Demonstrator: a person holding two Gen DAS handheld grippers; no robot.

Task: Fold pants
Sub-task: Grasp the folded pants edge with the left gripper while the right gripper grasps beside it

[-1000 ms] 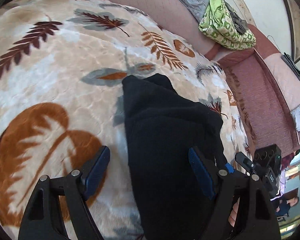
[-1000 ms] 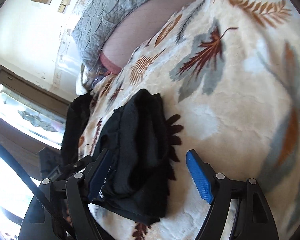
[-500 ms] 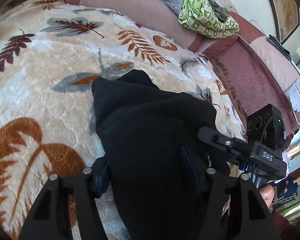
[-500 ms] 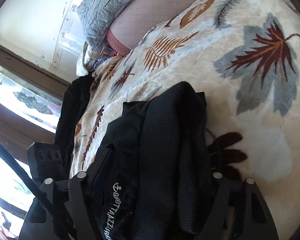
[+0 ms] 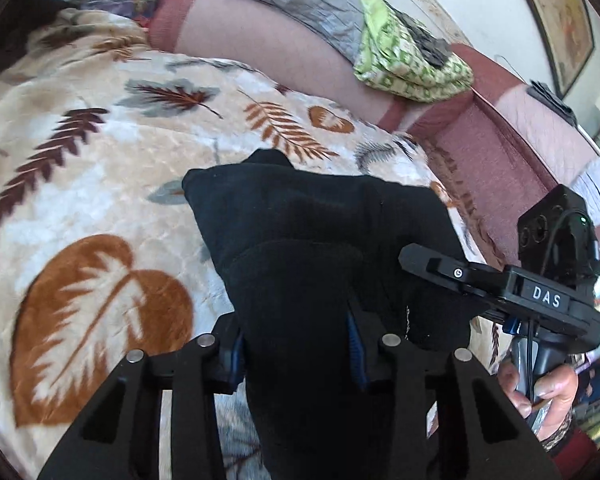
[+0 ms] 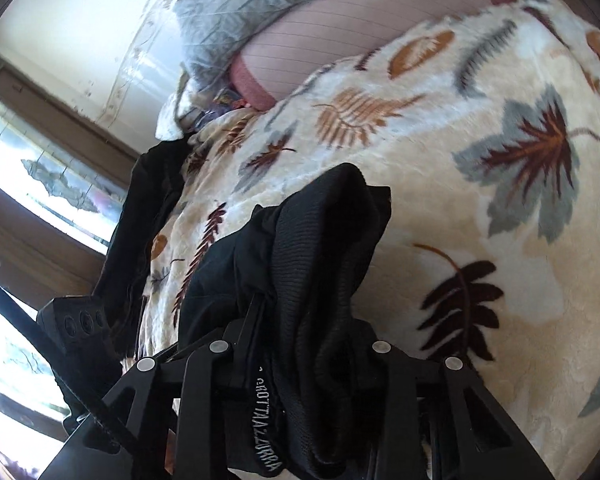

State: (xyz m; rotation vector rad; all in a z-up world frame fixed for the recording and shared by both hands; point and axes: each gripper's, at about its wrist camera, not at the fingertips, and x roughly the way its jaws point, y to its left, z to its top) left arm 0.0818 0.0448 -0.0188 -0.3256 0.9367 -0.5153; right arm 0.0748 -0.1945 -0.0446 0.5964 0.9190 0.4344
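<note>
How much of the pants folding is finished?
Done: the black pants are already a thick folded bundle on the leaf blanket. In hand: the left gripper and right gripper jaws are closing on its near end. Left: finishing and laying it flat.

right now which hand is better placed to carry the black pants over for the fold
Neither alone. The left gripper and right gripper are both closing with the black pants bunched between their fingers, so both should carry them together.
</note>
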